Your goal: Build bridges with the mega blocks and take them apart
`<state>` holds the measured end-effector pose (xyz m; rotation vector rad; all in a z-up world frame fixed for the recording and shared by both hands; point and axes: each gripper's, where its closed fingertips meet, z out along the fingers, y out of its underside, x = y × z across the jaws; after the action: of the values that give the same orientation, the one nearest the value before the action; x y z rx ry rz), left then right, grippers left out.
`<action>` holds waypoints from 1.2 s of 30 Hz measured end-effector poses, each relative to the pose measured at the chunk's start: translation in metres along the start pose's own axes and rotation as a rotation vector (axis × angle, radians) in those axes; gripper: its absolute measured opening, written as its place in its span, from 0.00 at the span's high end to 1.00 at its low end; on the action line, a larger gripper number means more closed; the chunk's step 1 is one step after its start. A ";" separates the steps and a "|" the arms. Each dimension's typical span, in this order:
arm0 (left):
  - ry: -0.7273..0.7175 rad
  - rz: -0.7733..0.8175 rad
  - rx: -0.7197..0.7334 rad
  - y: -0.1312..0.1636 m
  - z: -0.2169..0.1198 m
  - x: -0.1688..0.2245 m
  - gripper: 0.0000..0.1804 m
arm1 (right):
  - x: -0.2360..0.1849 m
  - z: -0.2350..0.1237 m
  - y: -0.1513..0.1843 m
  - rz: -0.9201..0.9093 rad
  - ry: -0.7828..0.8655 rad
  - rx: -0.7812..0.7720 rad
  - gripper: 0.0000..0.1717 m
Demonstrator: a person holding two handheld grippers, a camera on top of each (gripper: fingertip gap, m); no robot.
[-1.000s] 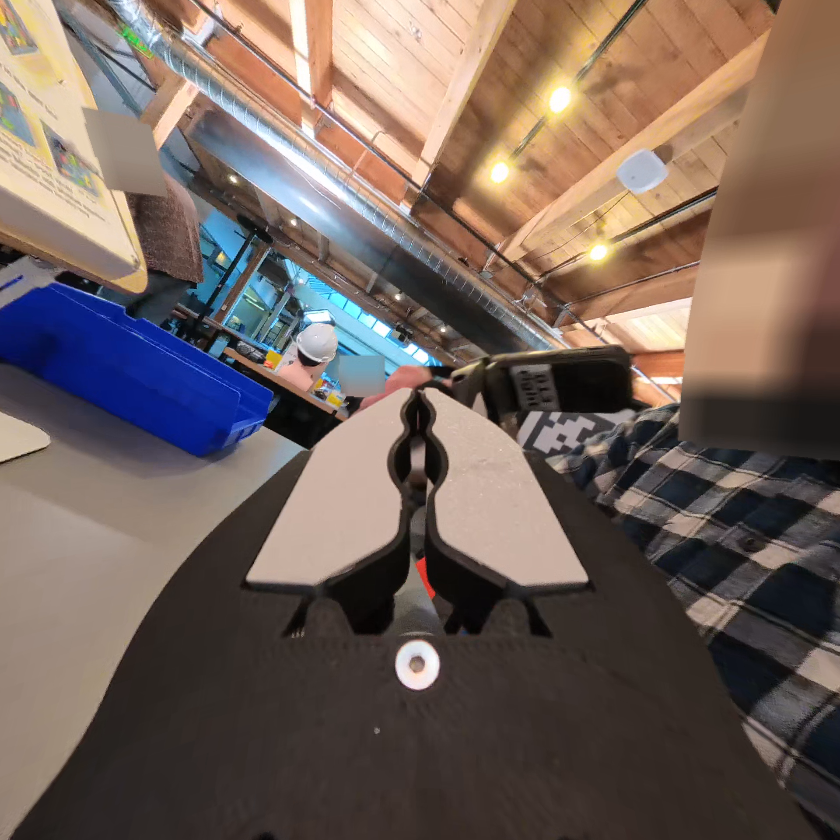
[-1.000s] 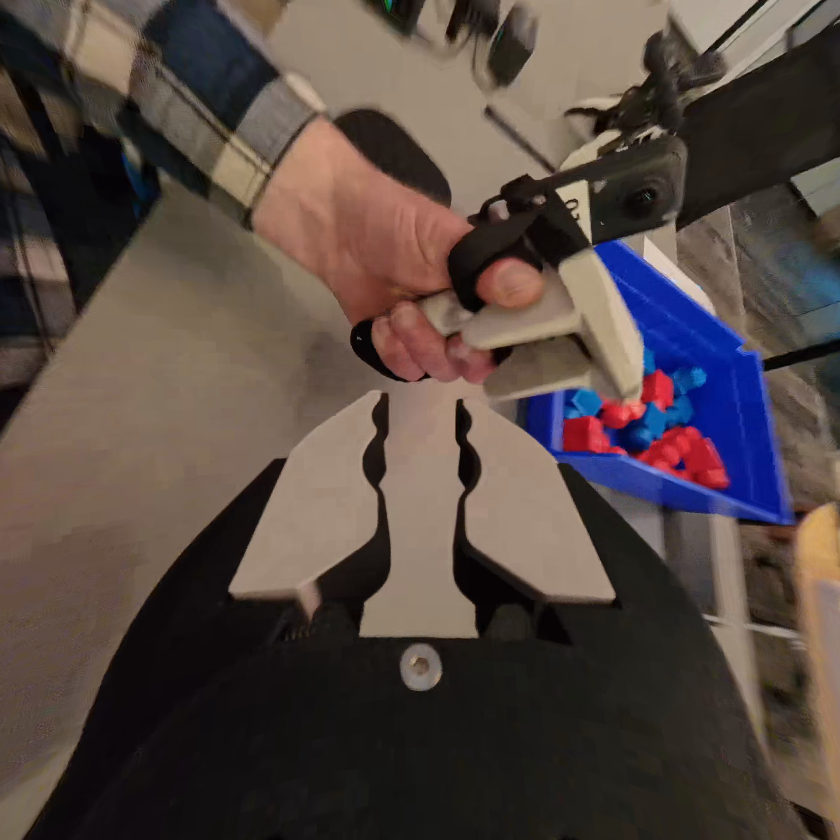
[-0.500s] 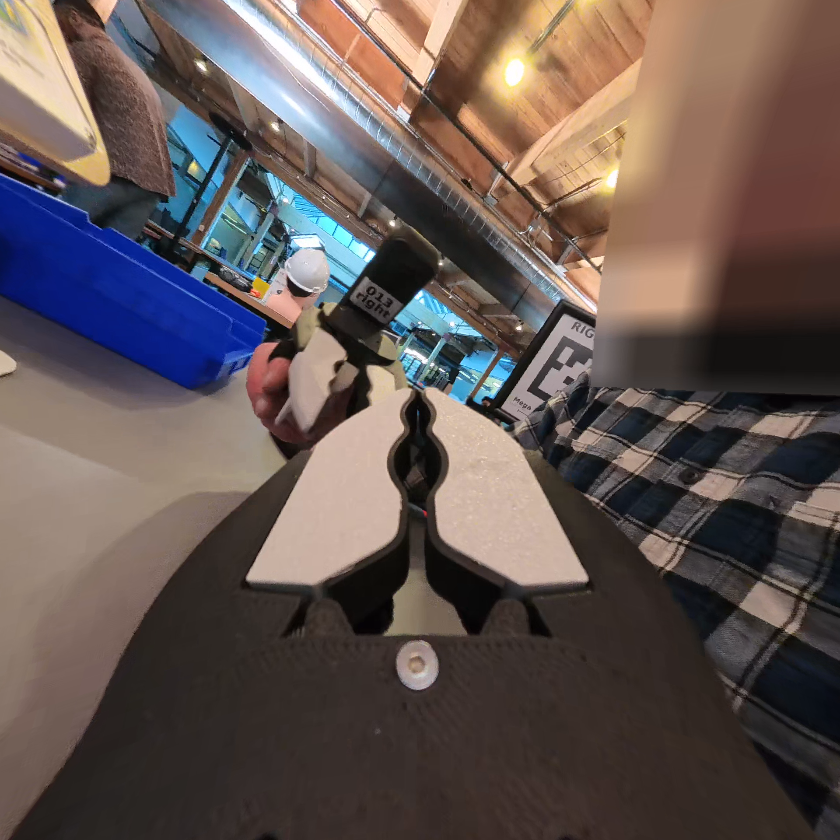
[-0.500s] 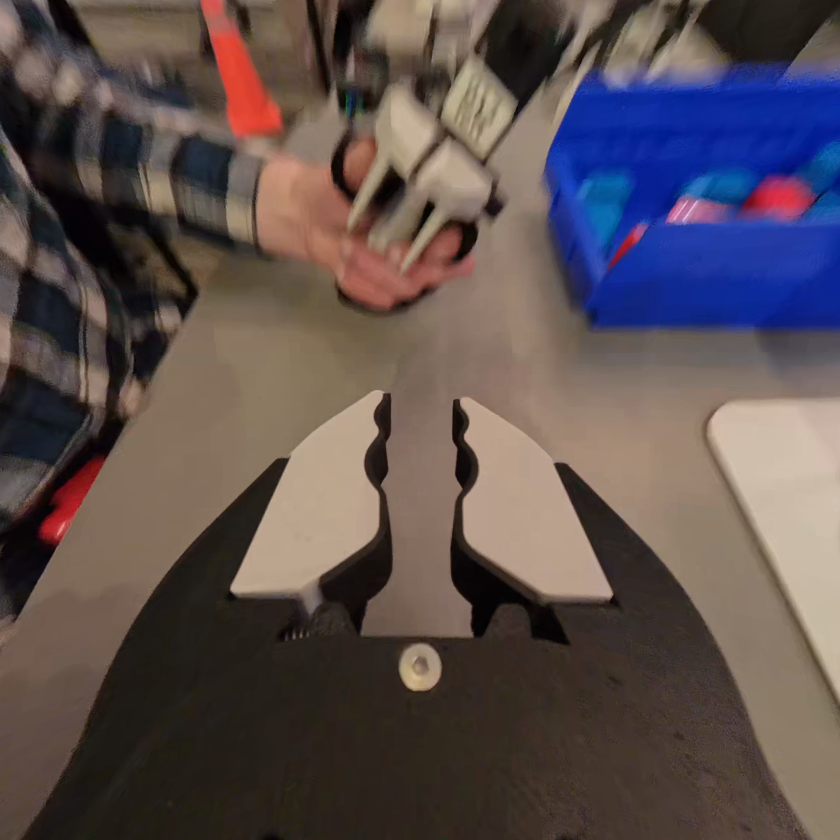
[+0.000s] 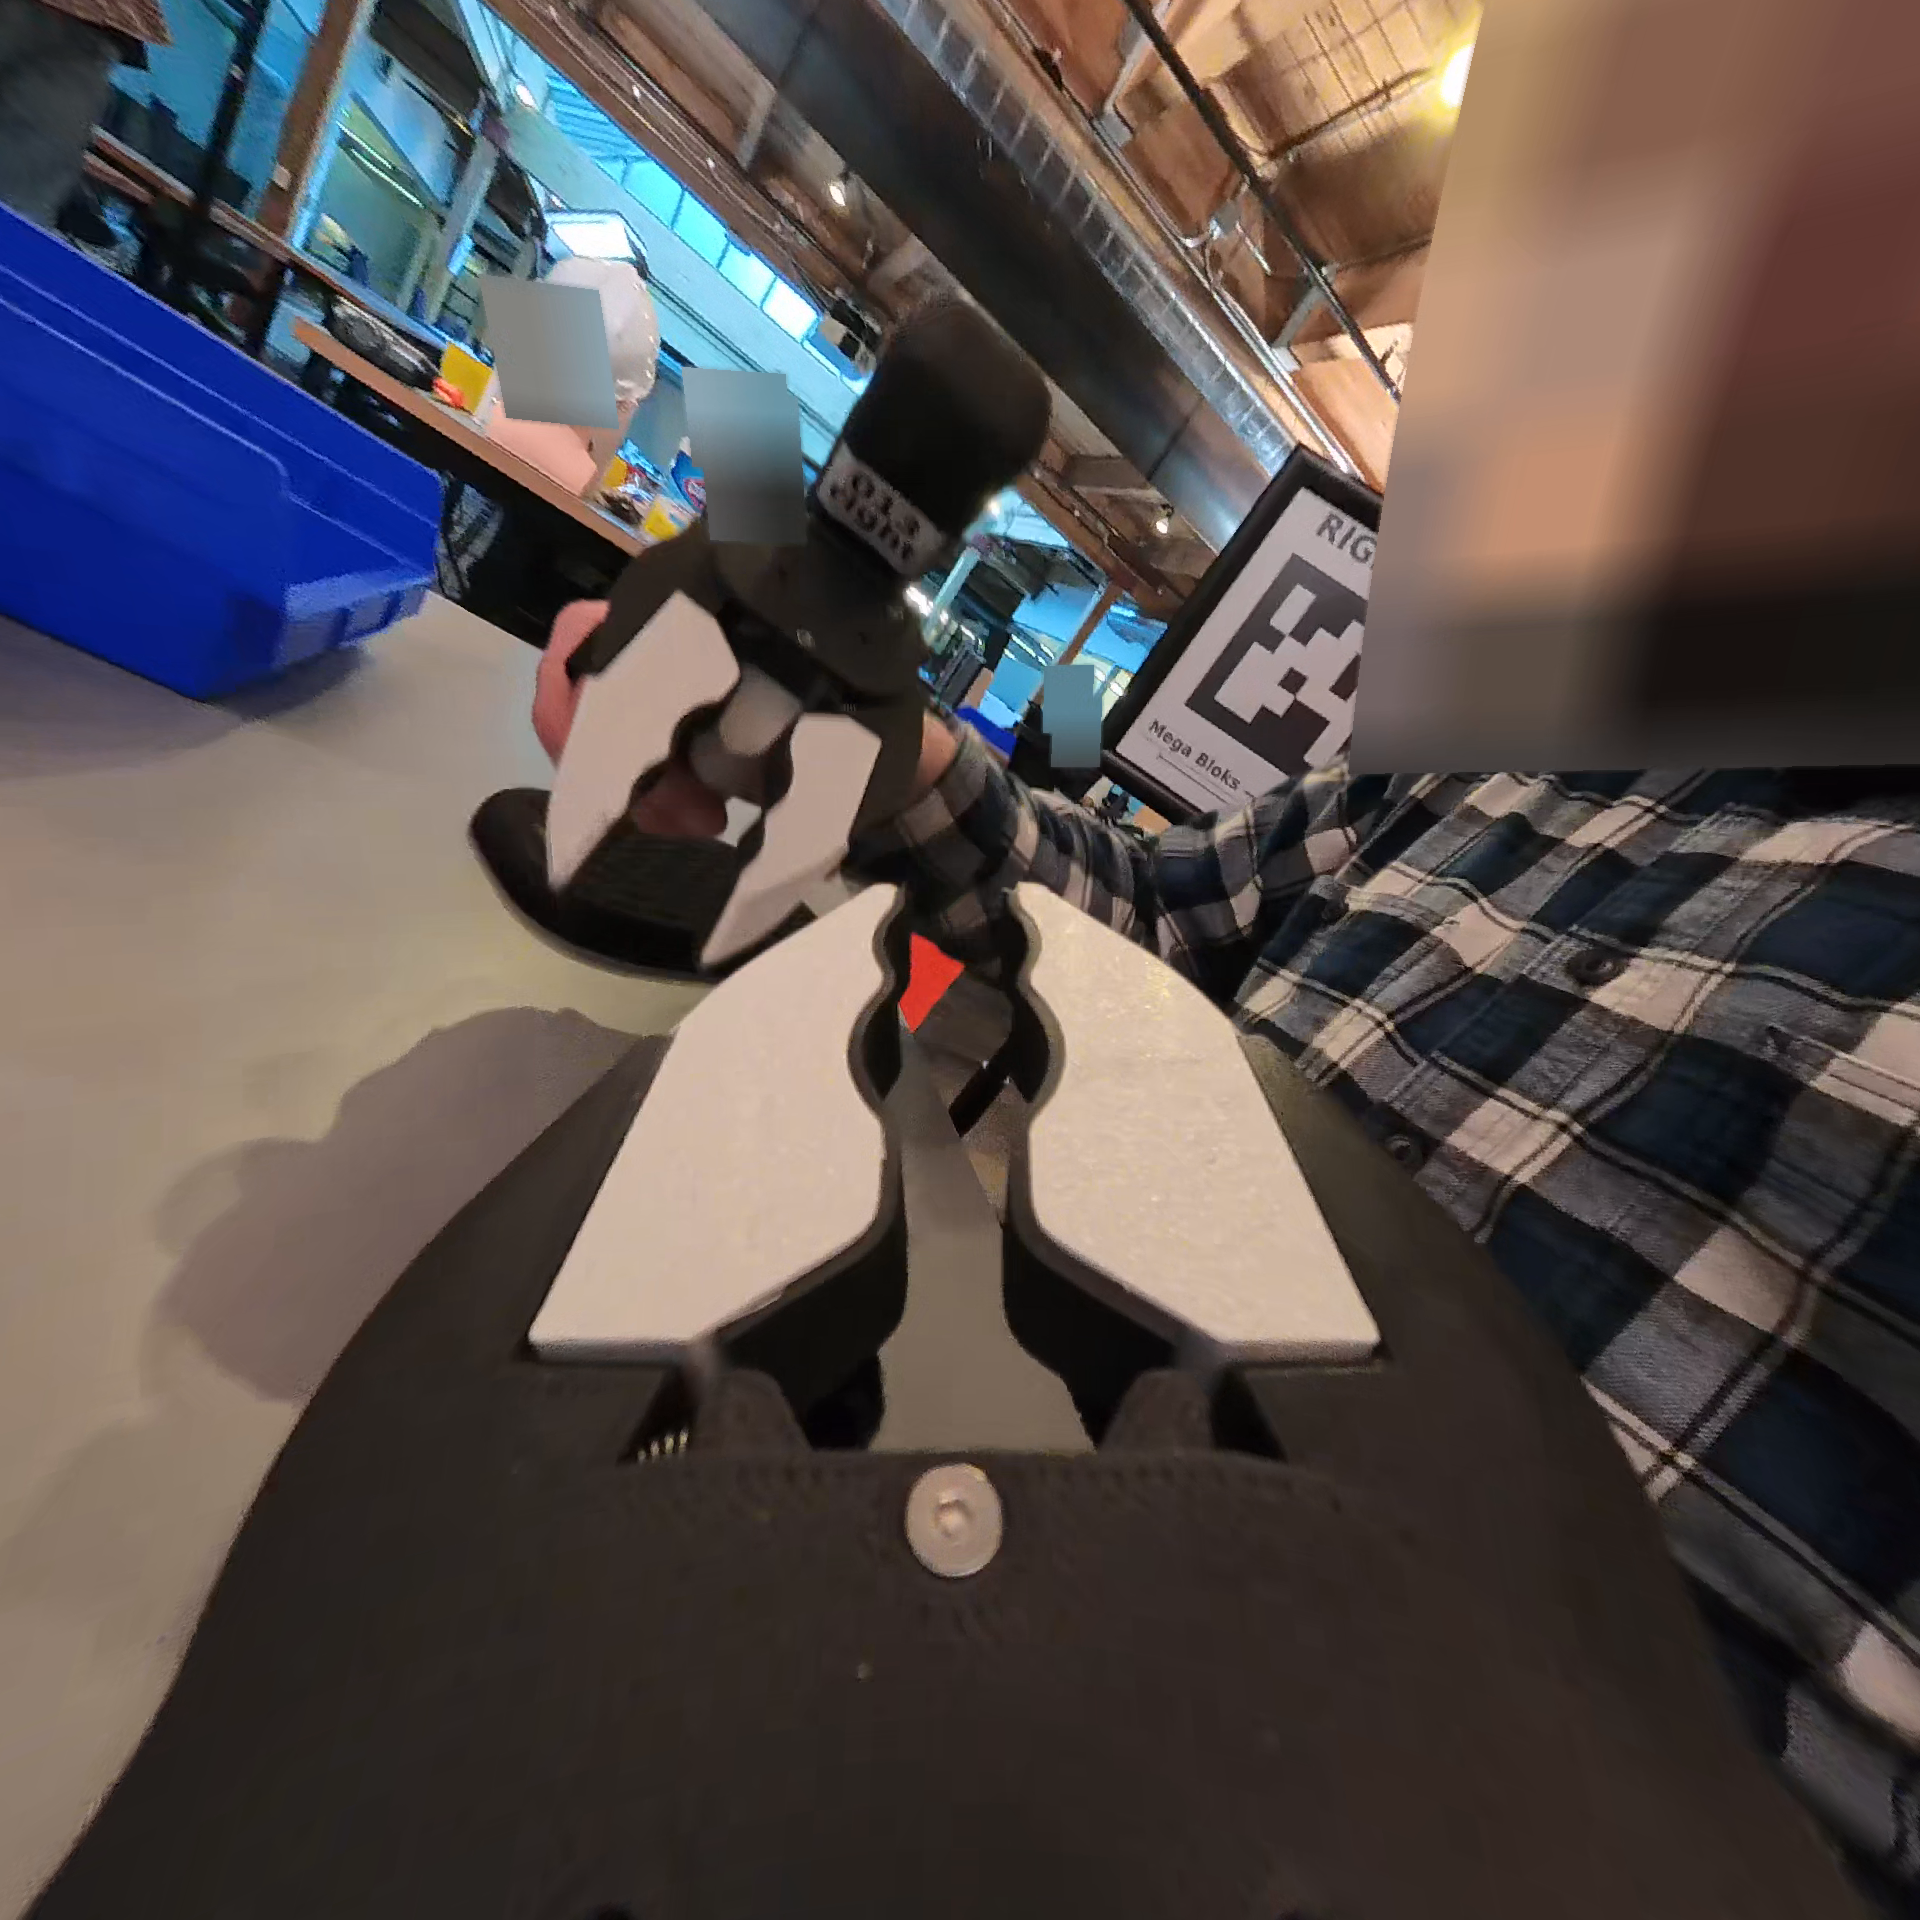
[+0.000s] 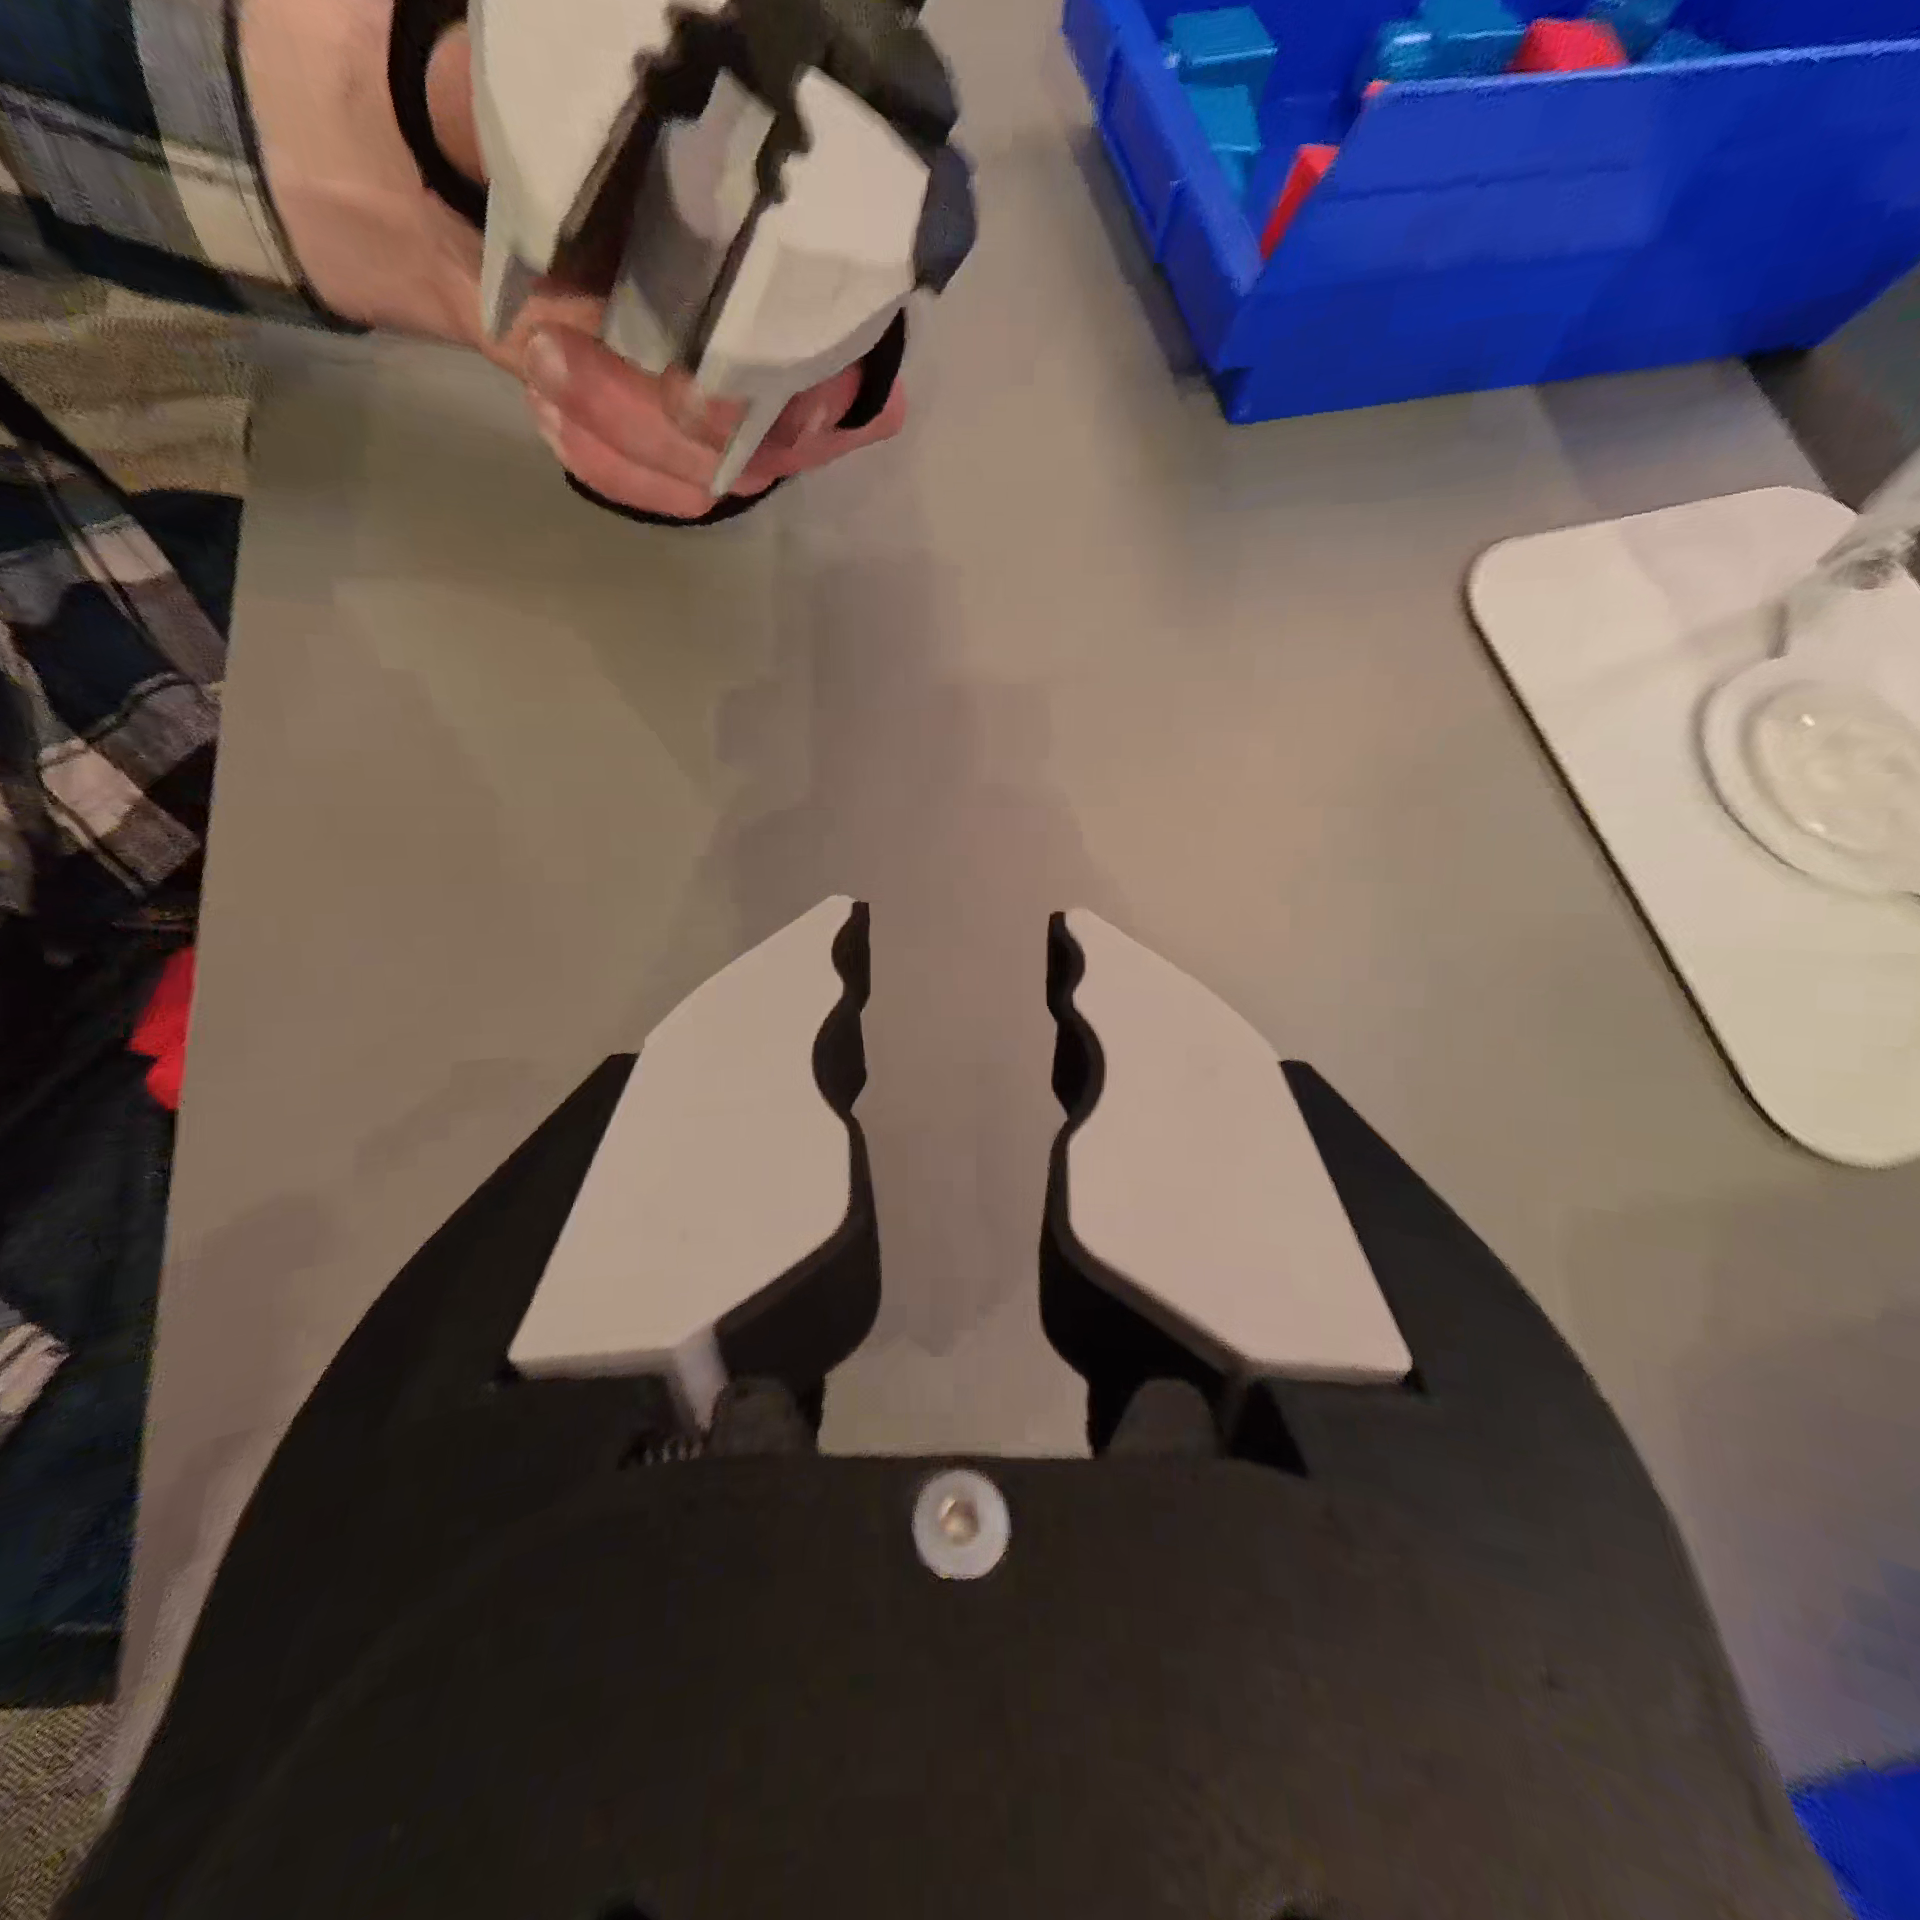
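Note:
Red and blue mega blocks [image 6: 1226, 62] lie in a blue bin [image 6: 1507, 239] at the table's far right; in the left wrist view only the bin's outer wall [image 5: 156, 488] shows. My left gripper [image 5: 951, 904] is open by a narrow gap with nothing between its fingers, and points toward a person in a plaid shirt. It also shows in the right wrist view [image 6: 623, 395], held in a hand. My right gripper [image 6: 954, 914] is open and empty above bare grey table [image 6: 623, 779]. It also shows in the left wrist view [image 5: 649, 883].
A white mat [image 6: 1621, 665] with a clear glass piece [image 6: 1829, 769] lies at the right. A red thing [image 6: 166, 1029] sits below the table's left edge, and shows through the left fingers' gap [image 5: 925, 977]. A framed marker sign [image 5: 1268, 644] stands behind.
My left gripper's fingers were shut and have parted slightly, on nothing. My right gripper has opened a little wider and now looks down at the table. Both views have swung.

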<state>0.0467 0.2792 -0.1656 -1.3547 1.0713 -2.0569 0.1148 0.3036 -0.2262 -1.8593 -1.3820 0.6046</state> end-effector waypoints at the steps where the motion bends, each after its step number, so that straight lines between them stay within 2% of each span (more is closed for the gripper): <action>1: 0.010 0.001 -0.025 0.004 0.005 0.001 0.91 | 0.002 -0.011 0.002 0.026 0.014 0.008 0.76; 2: 0.005 -0.002 -0.056 0.009 0.010 0.001 0.90 | 0.005 -0.021 0.005 0.056 0.025 0.012 0.71; 3: -0.007 0.004 -0.086 0.013 0.015 0.001 0.89 | 0.005 -0.031 0.009 0.079 0.029 0.016 0.70; 6: -0.037 0.020 -0.166 0.025 0.027 0.003 0.86 | 0.003 -0.069 0.010 0.123 0.077 0.082 0.81; 9: -0.034 0.029 -0.283 0.046 0.037 0.015 0.82 | -0.003 -0.113 0.008 0.178 0.152 0.186 0.86; 13: -0.040 0.050 -0.458 0.082 0.048 0.036 0.81 | -0.029 -0.161 0.017 0.193 0.244 0.222 0.89; 17: 0.050 0.076 -0.706 0.138 0.068 0.088 0.83 | -0.071 -0.192 0.010 0.228 0.287 0.312 0.95; 20: 0.029 0.114 -0.957 0.208 0.080 0.112 0.81 | -0.108 -0.204 0.013 0.231 0.313 0.347 0.96; 21: 0.032 0.103 -0.969 0.223 0.085 0.118 0.80 | -0.121 -0.206 0.019 0.247 0.314 0.339 0.96; 22: 0.077 0.077 -0.910 0.225 0.091 0.129 0.81 | -0.135 -0.206 0.026 0.261 0.315 0.332 0.96; 24: 0.071 0.068 -0.858 0.228 0.092 0.127 0.85 | -0.167 -0.202 0.039 0.284 0.299 0.329 0.96; 25: 0.096 0.023 -0.836 0.230 0.093 0.129 0.82 | -0.183 -0.198 0.047 0.295 0.289 0.324 0.95; 28: 0.205 -0.082 -0.758 0.239 0.099 0.140 0.81 | -0.231 -0.176 0.085 0.332 0.253 0.264 0.93; 30: 0.258 -0.184 -0.723 0.245 0.102 0.144 0.80 | -0.261 -0.164 0.115 0.368 0.243 0.232 0.95; 34: 0.362 -0.242 -0.710 0.255 0.109 0.150 0.80 | -0.299 -0.163 0.182 0.441 0.475 0.218 0.99; 36: 0.412 -0.188 -0.743 0.258 0.115 0.155 0.84 | -0.313 -0.189 0.190 0.493 0.598 0.393 0.99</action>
<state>0.0750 -0.0274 -0.2613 -1.4058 2.1127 -2.2285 0.2705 -0.0746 -0.2732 -1.8382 -0.3862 0.4546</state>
